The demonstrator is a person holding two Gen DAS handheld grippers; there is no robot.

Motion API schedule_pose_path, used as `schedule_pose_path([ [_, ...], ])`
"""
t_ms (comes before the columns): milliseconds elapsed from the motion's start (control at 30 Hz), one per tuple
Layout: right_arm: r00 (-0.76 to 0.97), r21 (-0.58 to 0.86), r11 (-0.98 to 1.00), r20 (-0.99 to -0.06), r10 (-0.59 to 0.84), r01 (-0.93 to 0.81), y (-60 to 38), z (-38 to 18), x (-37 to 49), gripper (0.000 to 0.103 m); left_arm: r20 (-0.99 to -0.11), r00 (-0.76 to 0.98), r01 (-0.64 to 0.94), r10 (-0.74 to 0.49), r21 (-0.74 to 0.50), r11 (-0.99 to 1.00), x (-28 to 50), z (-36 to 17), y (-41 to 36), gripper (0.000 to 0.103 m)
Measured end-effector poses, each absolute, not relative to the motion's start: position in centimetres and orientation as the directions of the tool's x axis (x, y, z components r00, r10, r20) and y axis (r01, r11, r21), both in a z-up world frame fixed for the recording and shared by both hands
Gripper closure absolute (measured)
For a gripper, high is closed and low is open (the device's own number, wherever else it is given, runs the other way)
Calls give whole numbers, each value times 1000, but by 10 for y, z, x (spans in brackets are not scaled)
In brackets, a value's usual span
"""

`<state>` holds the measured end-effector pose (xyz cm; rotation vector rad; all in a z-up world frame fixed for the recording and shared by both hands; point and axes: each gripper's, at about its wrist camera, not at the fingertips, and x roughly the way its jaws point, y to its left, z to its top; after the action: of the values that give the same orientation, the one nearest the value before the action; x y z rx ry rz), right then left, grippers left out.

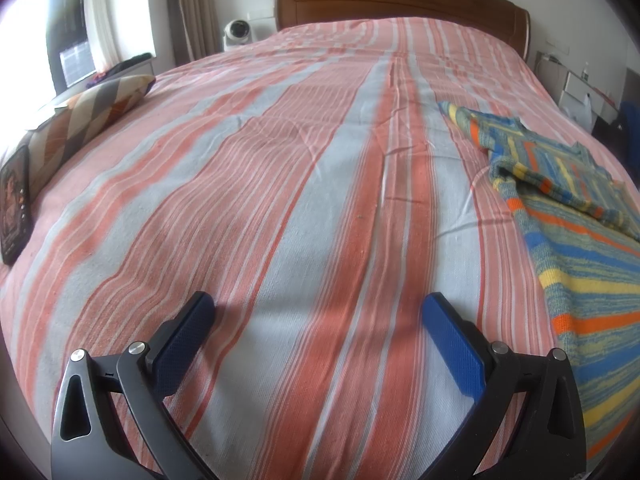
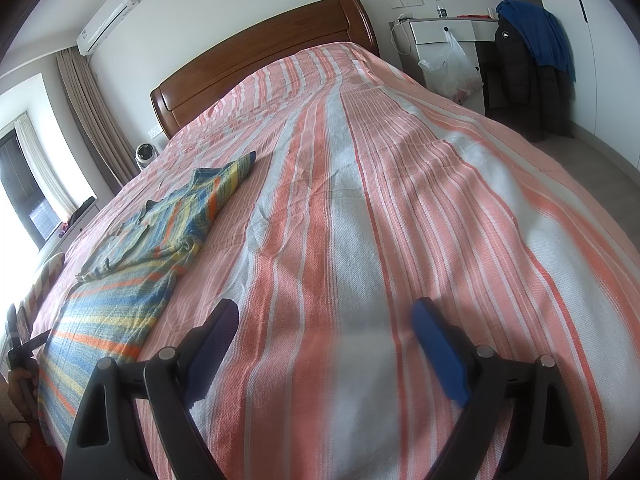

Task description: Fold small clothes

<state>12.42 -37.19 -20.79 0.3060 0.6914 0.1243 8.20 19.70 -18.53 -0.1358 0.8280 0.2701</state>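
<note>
A small knitted sweater (image 1: 576, 240) with blue, yellow and orange stripes lies on the bed, at the right edge of the left wrist view. In the right wrist view the same sweater (image 2: 132, 264) lies at the left, a sleeve stretched toward the headboard. My left gripper (image 1: 320, 308) hangs open over bare bedspread, to the left of the sweater, nothing between its blue pads. My right gripper (image 2: 324, 312) is also open over bare bedspread, to the right of the sweater.
The bed is covered by a pink, red and grey striped spread (image 1: 280, 160) with a wooden headboard (image 2: 260, 52). A patterned pillow (image 1: 88, 112) and a dark phone-like slab (image 1: 16, 204) lie at the left edge. A white nightstand (image 2: 444, 36) and hanging jackets (image 2: 532, 56) stand at the right.
</note>
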Motion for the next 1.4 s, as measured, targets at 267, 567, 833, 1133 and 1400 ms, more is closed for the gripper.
schedule_pose_path([
  [267, 765, 318, 948, -607, 213, -12, -372, -208, 124, 15, -741, 645, -289, 184, -13, 957, 82, -186, 197, 0],
  [567, 766, 318, 948, -607, 213, -12, -372, -208, 124, 15, -741, 646, -288, 184, -13, 958, 82, -186, 197, 0],
  [833, 766, 318, 948, -607, 213, -12, -372, -209, 124, 15, -740, 647, -287, 184, -12, 958, 83, -186, 197, 0],
  [1133, 766, 318, 948, -606, 213, -12, -372, -209, 124, 15, -740, 647, -286, 184, -12, 958, 83, -186, 197, 0],
  [1400, 766, 318, 948, -606, 213, -12, -372, -209, 124, 15, -734, 654, -285, 182, -16, 958, 83, -187, 197, 0],
])
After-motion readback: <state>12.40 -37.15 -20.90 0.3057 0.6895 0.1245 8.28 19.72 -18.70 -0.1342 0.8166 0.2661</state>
